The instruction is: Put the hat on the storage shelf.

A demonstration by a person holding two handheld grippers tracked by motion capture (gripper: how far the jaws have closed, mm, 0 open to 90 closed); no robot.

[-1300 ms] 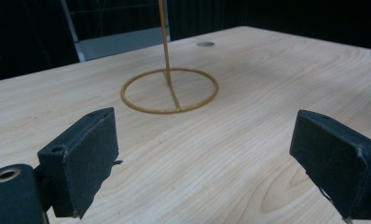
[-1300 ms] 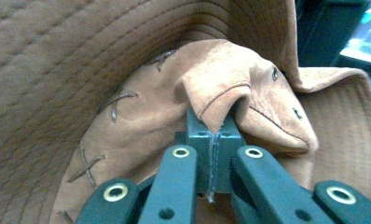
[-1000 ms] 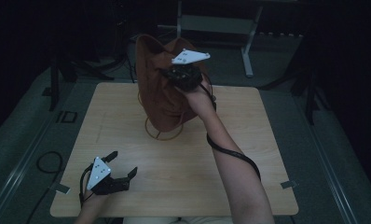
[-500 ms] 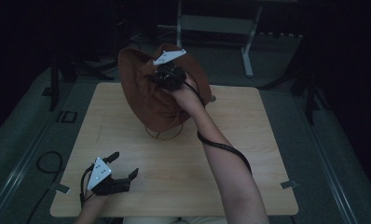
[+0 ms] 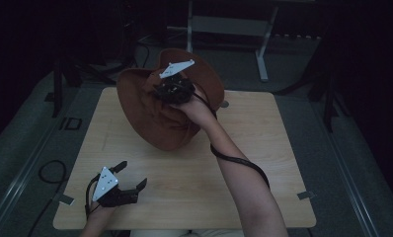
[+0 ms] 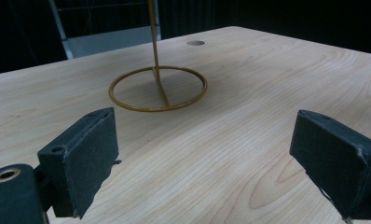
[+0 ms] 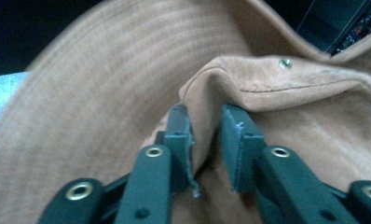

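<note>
The brown hat [image 5: 155, 111] hangs tilted over the far side of the table [image 5: 263, 163], a fold of its crown pinched between the right claw's [image 7: 206, 140] jaws, while beyond the wide-open left claw [image 6: 207, 158], low at the near edge, stands a wire stand [image 6: 158, 88].

Hat [image 5: 155, 113] – rust brown, suede-like; brim shows fine concentric stitch rows, plus one small brass-coloured rivet [image 7: 285, 62] on the crown. Wire stand [image 6: 158, 88] mustard yellow. Table [image 5: 263, 163] pale wood, visible grain. Both grippers black – left gripper [image 5: 133, 175] and right gripper [image 5: 172, 89] each carry a light grey triangular plate.
</note>
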